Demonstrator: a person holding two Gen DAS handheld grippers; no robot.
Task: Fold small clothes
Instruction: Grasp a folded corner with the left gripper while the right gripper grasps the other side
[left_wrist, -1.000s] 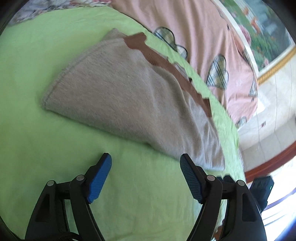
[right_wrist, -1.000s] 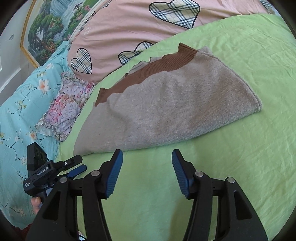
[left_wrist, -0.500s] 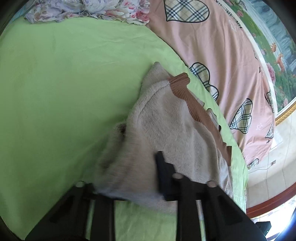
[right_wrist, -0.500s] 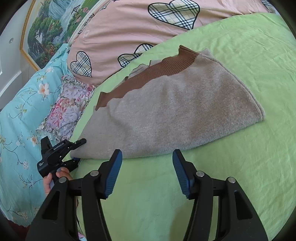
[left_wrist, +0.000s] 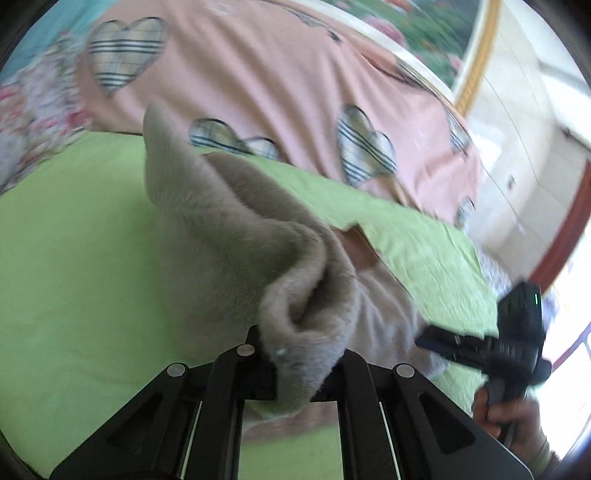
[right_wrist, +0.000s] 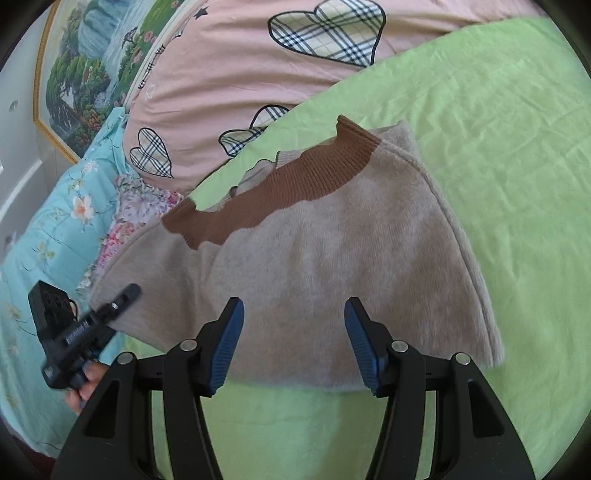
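Half a second ago the left tongs (left_wrist: 295, 373) were only closing on the near corner of the beige sweater (right_wrist: 332, 266); now that corner is lifted off the bed, bunched into a thick fold and pinched between the pressed-together fingers, which the cloth mostly hides. The right tongs (right_wrist: 293, 347) have moved in from the bare sheet and hang spread wide over the sweater's near edge, blue pads (right_wrist: 229, 339) on either side, gripping nothing.

Seen from the right wrist, the sweater lies flat on the lime-green sheet (right_wrist: 517, 147), its long axis running from lower left to upper right. Its brown ribbed band (right_wrist: 280, 195) runs along the far edge, facing the pillows. The rounded right end reaches toward the open green area. At the lower left the other handheld gripper (right_wrist: 77, 332) sits at the sweater's left end, its finger touching the cloth.

Behind the sheet lies a pink cover with plaid hearts (right_wrist: 325, 33). A turquoise floral quilt (right_wrist: 55, 221) and a ruffled flowered cloth (right_wrist: 129, 214) lie to the left. A gold-framed landscape painting (right_wrist: 88, 74) hangs on the wall. The left wrist view is motion-blurred; it shows pale wall tiles (left_wrist: 517, 147) and a reddish wooden trim (left_wrist: 569, 236).
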